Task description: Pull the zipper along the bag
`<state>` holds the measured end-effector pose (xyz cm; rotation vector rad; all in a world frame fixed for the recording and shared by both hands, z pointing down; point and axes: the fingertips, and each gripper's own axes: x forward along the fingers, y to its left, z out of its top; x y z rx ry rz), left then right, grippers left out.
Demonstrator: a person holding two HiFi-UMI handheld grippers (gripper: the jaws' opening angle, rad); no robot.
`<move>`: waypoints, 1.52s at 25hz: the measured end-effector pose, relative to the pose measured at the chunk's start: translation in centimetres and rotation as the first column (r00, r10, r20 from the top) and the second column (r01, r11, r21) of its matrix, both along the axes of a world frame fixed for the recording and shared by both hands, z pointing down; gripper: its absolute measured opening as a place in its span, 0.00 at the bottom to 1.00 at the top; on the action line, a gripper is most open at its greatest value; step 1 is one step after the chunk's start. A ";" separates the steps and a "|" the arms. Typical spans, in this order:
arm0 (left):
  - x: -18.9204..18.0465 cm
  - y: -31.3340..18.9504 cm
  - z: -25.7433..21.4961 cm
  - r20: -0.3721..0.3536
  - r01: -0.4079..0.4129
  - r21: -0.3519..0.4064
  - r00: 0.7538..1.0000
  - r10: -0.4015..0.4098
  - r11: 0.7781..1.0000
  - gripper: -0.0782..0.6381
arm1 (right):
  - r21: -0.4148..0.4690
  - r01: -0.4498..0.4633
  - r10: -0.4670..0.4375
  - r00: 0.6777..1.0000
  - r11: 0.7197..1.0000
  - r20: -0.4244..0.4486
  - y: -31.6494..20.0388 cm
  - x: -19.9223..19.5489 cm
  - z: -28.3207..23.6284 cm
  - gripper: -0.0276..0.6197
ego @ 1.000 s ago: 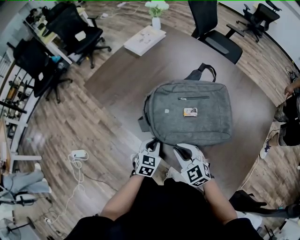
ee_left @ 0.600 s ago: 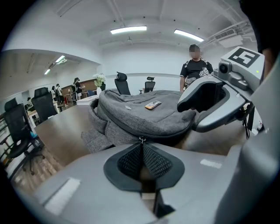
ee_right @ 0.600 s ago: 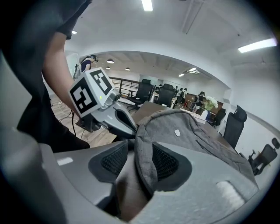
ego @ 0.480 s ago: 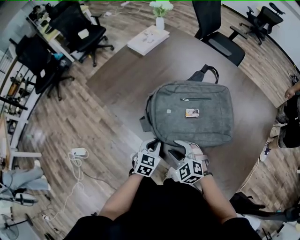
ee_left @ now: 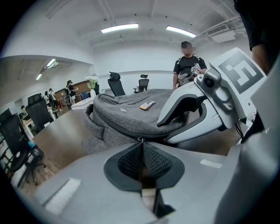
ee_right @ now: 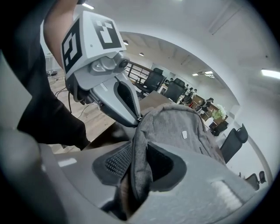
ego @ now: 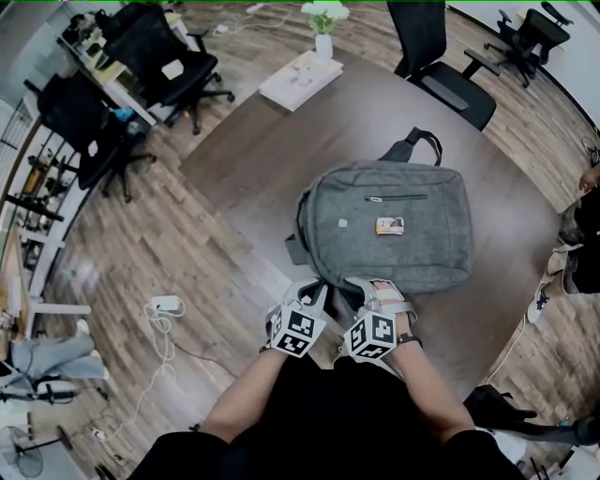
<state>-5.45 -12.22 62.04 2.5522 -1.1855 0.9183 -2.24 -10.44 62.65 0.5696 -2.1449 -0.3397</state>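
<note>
A grey backpack [ego: 389,225] lies flat on the dark round table [ego: 253,150]. Both grippers sit side by side at the bag's near edge. My left gripper [ego: 317,289] is shut, and in the left gripper view its tips [ee_left: 141,146] pinch the small metal zipper pull [ee_left: 139,140]. My right gripper [ego: 359,286] is just right of it. Its jaws have just been closing, and a fold of the bag's grey fabric [ee_right: 141,170] stands between its pads [ee_right: 114,164], which grip it. The right gripper view also shows the left gripper [ee_right: 138,119] at the zipper.
A white book [ego: 294,80] and a vase of flowers [ego: 323,28] stand at the table's far side. Black office chairs [ego: 441,66] ring the table. A person [ee_left: 188,65] stands beyond the bag. A power strip [ego: 164,305] lies on the floor at left.
The right gripper has rolled, sunk and shifted left, close beside the left one at the bag's near edge. The left gripper has stayed where it was.
</note>
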 end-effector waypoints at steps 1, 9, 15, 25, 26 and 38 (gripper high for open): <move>0.0 0.1 0.0 0.011 -0.007 0.002 1.000 0.007 1.000 0.14 | -0.004 -0.002 0.002 1.000 1.000 0.001 0.0 0.0 0.0 0.21; -0.1 0.5 -0.4 0.099 -0.056 0.019 0.994 0.054 0.998 0.15 | -0.003 -0.014 0.014 1.000 1.000 -0.014 0.5 0.5 -0.6 0.15; 0.0 1.0 -0.6 0.096 -0.056 -0.001 0.994 0.056 0.998 0.15 | 0.015 0.006 -0.005 0.999 1.000 -0.043 1.6 1.5 -0.7 0.14; 0.6 1.9 -1.1 0.059 -0.090 -0.042 0.994 0.092 0.995 0.15 | 0.059 0.089 -0.083 0.993 0.994 -0.088 3.5 3.2 -1.0 0.13; 0.6 1.9 -1.1 0.057 -0.086 -0.047 0.994 0.089 0.995 0.15 | 0.062 0.096 -0.090 0.992 0.993 -0.093 3.7 3.3 -1.0 0.13; 0.8 1.8 -2.0 0.067 -0.123 -0.063 0.990 0.127 0.990 0.15 | 0.090 0.147 -0.138 0.985 0.985 -0.100 5.3 6.1 -1.0 0.13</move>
